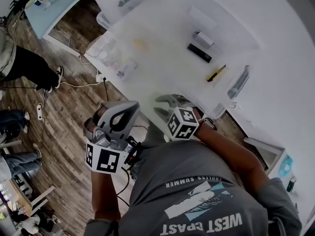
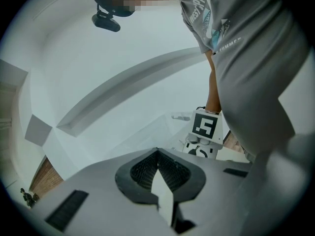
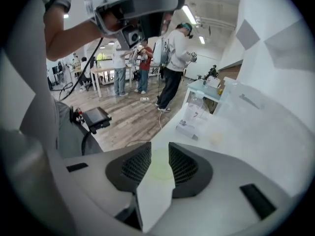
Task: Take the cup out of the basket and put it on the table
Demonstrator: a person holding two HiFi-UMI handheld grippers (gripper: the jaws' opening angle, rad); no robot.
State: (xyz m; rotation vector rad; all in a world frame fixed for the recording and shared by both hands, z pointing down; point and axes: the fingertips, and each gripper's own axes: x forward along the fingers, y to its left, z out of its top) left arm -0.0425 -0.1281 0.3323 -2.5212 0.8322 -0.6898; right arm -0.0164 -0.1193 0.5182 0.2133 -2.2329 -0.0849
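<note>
Wood flooring [image 1: 74, 107] runs down the left of the head view, and a broad white worktop [image 1: 280, 82] fills most of the rest. On it sits a large clear bin [image 1: 167, 23] with grey handles. Inside I can make out a black bar [image 1: 199, 53], a yellow and black pen-shaped tool [image 1: 215, 73] and a small white box [image 1: 204, 38]. Smaller clear containers [image 1: 113, 55] stand at the worktop's left edge, just beside the bin.

Both grippers are held out in front of the person's grey T-shirt [image 1: 197, 195], near the worktop's edge and apart from each other. The left gripper [image 2: 157, 152] has its jaws closed, tips meeting, with nothing between them.

The right gripper [image 3: 158, 156] points down at the worktop with its jaws open and a clear gap between the ribbed pads. Through that gap I see a pale greenish round shape on the white surface below, which I take for the cup [image 3: 160, 167]. It is washed out, and the pads do not touch it. In the head view the gripper covers that spot. Behind, several people [image 3: 172, 58] stand on the floor.
</note>
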